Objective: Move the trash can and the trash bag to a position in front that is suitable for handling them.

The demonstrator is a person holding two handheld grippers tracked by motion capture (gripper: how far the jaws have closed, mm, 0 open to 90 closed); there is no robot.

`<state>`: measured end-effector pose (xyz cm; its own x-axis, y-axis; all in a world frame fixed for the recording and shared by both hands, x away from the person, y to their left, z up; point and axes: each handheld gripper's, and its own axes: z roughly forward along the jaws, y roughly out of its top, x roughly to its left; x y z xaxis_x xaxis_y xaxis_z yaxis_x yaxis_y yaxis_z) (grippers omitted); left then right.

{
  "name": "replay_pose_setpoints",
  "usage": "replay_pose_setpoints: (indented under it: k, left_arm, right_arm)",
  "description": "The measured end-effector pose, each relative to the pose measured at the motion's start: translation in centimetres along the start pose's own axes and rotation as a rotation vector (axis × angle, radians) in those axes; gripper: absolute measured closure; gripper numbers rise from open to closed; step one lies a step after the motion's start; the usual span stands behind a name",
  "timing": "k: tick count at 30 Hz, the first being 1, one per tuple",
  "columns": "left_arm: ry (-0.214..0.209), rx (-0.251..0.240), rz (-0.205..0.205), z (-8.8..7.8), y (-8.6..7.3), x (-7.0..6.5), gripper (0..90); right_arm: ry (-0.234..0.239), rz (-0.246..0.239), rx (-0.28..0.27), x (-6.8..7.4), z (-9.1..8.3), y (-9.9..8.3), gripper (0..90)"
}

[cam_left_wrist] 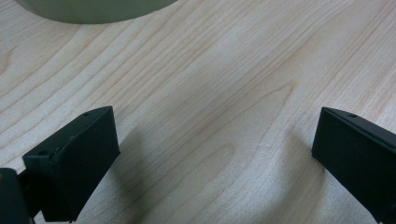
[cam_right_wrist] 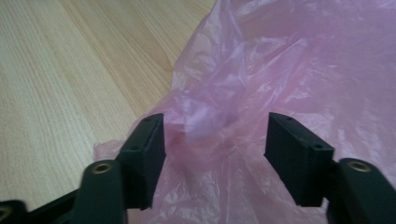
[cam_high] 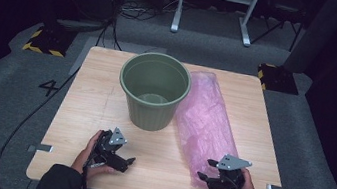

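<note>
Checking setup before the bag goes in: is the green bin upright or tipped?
Upright. The green bin stands on its base on the table, its open rim facing up, with the inside bottom visible and nothing in it.

Each tool is matte black, the left tool (cam_high: 118, 160) and right tool (cam_high: 210, 174) both topped with a grey triangular plate, brass-ringed screw holes near the jaws, black cables trailing, dark sleeve on left arm.

I see a dull olive-green bucket (cam_high: 153, 92) with faint vertical ribbing; just right of the bucket, a translucent pink plastic bag (cam_high: 205, 120) (crinkled, paler where it catches light); under the bucket, a pale wood-grain table (cam_high: 90, 98); near it, black grippers (cam_high: 128, 162) with grey plates; beyond the bucket, yellow-and-black striped blocks (cam_high: 43, 41).
</note>
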<state>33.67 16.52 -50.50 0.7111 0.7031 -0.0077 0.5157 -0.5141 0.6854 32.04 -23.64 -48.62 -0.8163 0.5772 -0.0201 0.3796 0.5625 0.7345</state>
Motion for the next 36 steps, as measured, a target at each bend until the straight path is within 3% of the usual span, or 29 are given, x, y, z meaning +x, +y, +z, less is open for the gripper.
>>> replay_pose_setpoints:
  k: [3, 8, 12, 13, 14, 15, 16, 18, 19, 22, 25, 28, 29, 32, 36]
  left_arm:
    - [-0.002, 0.000, 0.001, 0.0, 0.0, 0.0, 0.2]
    - [-0.002, 0.000, 0.005, 0.0, 0.0, 0.0, 0.2]
    - [-0.005, -0.001, 0.004, 0.1, 0.1, -0.1, 0.2]
    - [-0.006, -0.003, 0.005, 0.1, 0.1, -0.1, 0.2]
    - [-0.006, -0.003, 0.005, 0.1, 0.1, -0.1, 0.2]
    - [-0.006, -0.003, 0.005, 0.1, 0.1, -0.1, 0.2]
    - [-0.007, -0.004, 0.009, 0.1, 0.1, -0.1, 0.2]
    - [-0.017, -0.004, 0.019, 0.2, 0.2, -0.3, 0.2]
    - [-0.023, 0.001, 0.031, 0.3, 0.3, -0.5, 0.2]
    - [-0.033, -0.001, 0.038, 0.4, 0.4, -0.7, 0.2]
    - [-0.033, -0.001, 0.038, 0.5, 0.5, -0.9, 0.1]
    - [-0.032, -0.003, 0.035, 0.4, 0.5, -1.0, 0.7]
    - [-0.028, -0.011, 0.033, 0.4, 0.6, -1.1, 5.1]
    - [-0.025, -0.021, 0.021, 0.3, 0.8, -1.2, 14.0]
    - [-0.035, -0.012, 0.035, 0.4, 1.1, -1.5, 16.0]
  right_arm:
    - [-0.036, -0.010, -0.038, 0.3, -1.7, 0.0, 33.0]
    - [-0.047, -0.018, -0.077, 0.4, -3.5, -0.1, 32.9]
    - [-0.092, -0.008, -0.095, -0.4, -5.0, -0.4, 34.2]
    - [-0.113, 0.002, -0.100, -1.3, -5.7, -0.7, 35.5]
    - [-0.113, 0.002, -0.100, -1.3, -5.7, -0.7, 35.5]
    - [-0.139, 0.022, -0.099, -2.5, -6.4, -1.2, 37.9]
    - [-0.139, 0.022, -0.099, -2.5, -6.4, -1.2, 37.9]
    - [-0.196, 0.037, -0.076, -4.2, -6.9, -2.0, 42.5]
    - [-0.224, 0.069, -0.053, -5.4, -7.2, -2.9, 46.7]
    - [-0.258, 0.091, -0.007, -6.6, -7.2, -3.9, 50.0]
    - [-0.196, 0.135, 0.018, -7.9, -6.5, -5.3, 53.2]
    - [-0.163, 0.149, 0.019, -8.0, -6.0, -5.6, 55.0]
    - [-0.157, 0.151, 0.018, -7.9, -5.3, -5.6, 56.6]
    - [-0.122, 0.133, 0.015, -7.5, -4.5, -5.5, 57.2]
    - [-0.080, 0.100, -0.007, -6.5, -3.9, -4.8, 57.7]
